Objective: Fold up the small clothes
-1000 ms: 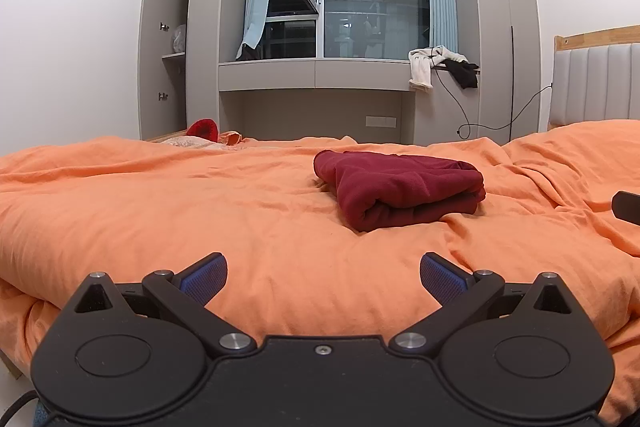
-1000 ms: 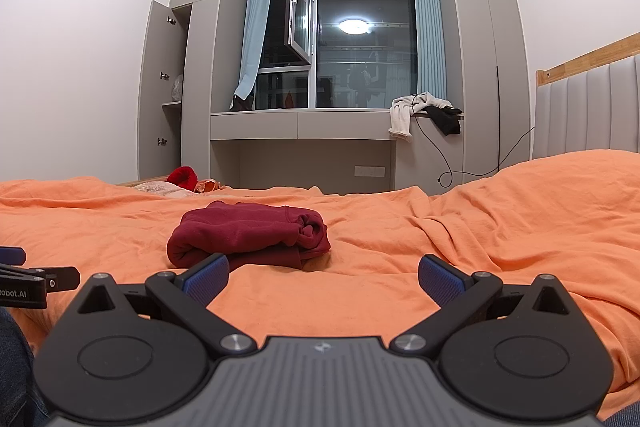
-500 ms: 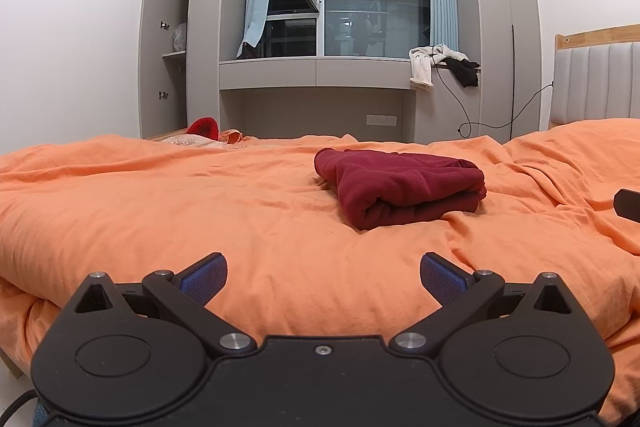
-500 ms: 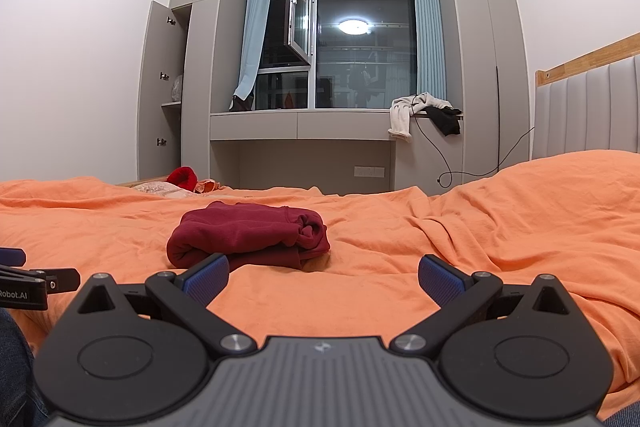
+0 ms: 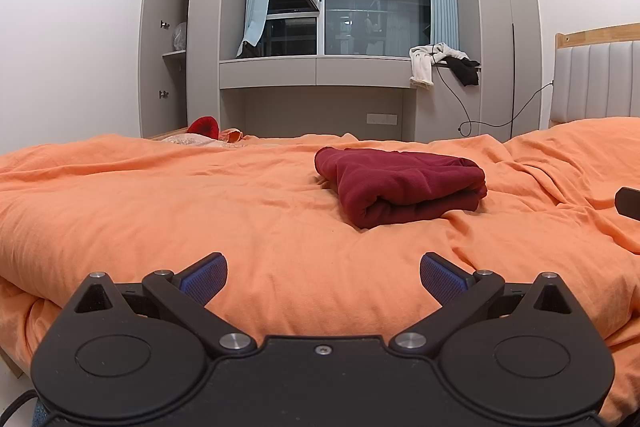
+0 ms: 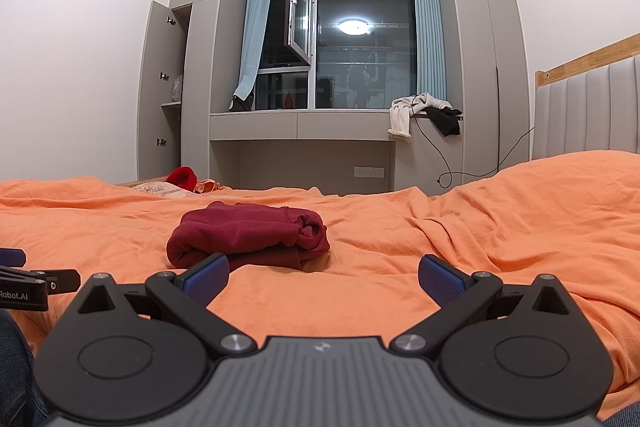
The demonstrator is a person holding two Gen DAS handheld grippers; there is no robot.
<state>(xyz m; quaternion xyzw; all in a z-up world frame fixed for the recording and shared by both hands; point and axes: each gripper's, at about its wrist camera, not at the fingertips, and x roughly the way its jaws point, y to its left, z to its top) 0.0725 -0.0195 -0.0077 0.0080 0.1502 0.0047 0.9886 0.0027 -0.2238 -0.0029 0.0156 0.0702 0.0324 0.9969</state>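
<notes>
A dark red garment (image 5: 400,189) lies folded into a thick bundle on the orange bed cover (image 5: 200,211). In the right wrist view the same garment (image 6: 248,235) sits just beyond the left finger. My left gripper (image 5: 323,277) is open, held low near the bed's front edge, well short of the garment, nothing between its blue pads. My right gripper (image 6: 323,277) is open too and empty, with the bundle ahead and to its left. Part of the left gripper (image 6: 24,283) shows at the left edge of the right wrist view.
Red and pale clothes (image 5: 204,131) lie at the bed's far left corner. A padded headboard (image 5: 596,79) rises on the right. Beyond the bed are a window ledge with white and black garments (image 5: 440,63), a trailing cable (image 5: 472,115) and an open cabinet door (image 5: 160,39).
Almost nothing. The view in both cameras has shifted very slightly; the folded garment and both open grippers stay where they were.
</notes>
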